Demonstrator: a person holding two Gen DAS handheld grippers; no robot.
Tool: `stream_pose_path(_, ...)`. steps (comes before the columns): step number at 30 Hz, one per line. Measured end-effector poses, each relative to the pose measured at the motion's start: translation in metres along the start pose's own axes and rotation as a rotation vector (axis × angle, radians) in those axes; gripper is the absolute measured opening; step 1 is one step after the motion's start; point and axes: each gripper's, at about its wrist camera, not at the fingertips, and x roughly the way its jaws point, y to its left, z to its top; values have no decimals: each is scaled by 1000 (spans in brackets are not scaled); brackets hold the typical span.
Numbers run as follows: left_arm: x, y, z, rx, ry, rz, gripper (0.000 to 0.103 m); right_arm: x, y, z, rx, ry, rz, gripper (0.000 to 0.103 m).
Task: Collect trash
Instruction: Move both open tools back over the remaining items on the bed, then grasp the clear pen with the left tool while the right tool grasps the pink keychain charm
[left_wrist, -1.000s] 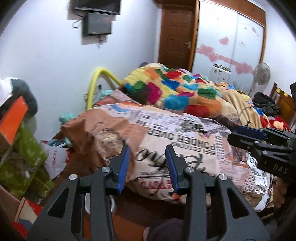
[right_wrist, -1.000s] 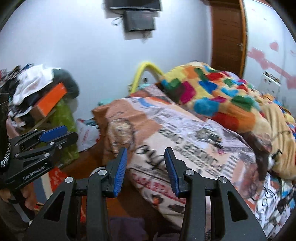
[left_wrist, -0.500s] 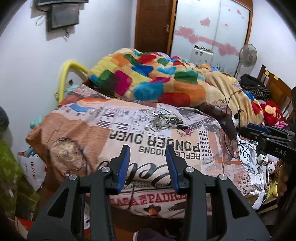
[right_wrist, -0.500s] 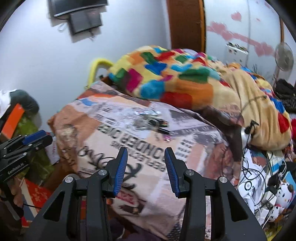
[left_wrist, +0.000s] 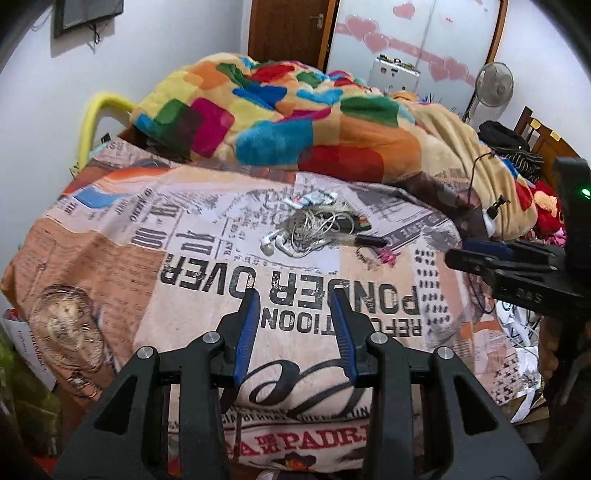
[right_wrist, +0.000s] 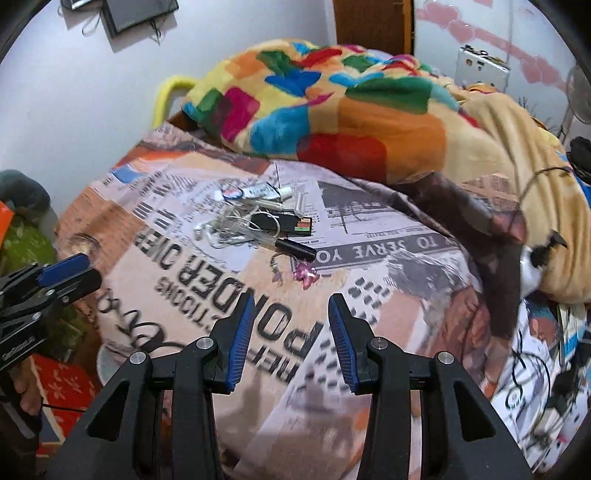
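newsprint-patterned cotton bedspread (left_wrist: 207, 266): large black upside-down letters "ponder over", a line under it only partly legible, "padr" in red at the near edge, big numerals "10". same bedspread (right_wrist: 369, 254), right wrist view: grey banner "to serve yo". lettering on the black plastic right gripper (left_wrist: 480, 254) too blurred to read.

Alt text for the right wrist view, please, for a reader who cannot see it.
The right gripper, jaws apart and empty, points down at a small clutter on a newsprint-patterned quilt: tangled white earphones, a black tube and a pink trinket. A colourful blanket lies behind; the left gripper shows at left.
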Motion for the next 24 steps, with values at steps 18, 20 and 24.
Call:
stream_pose_path(18,75,-17,22,54,28,-77,39,84,-7,-8,-48,-9,-77,25)
stream_pose_path(20,81,-29,33,65,19,-82,39,82,-11,-11,-29,-20,-72,25)
stream_pose_path(24,107,-52,54,-5,42,-58,39,73,-31,-18,31,-24,-81,25)
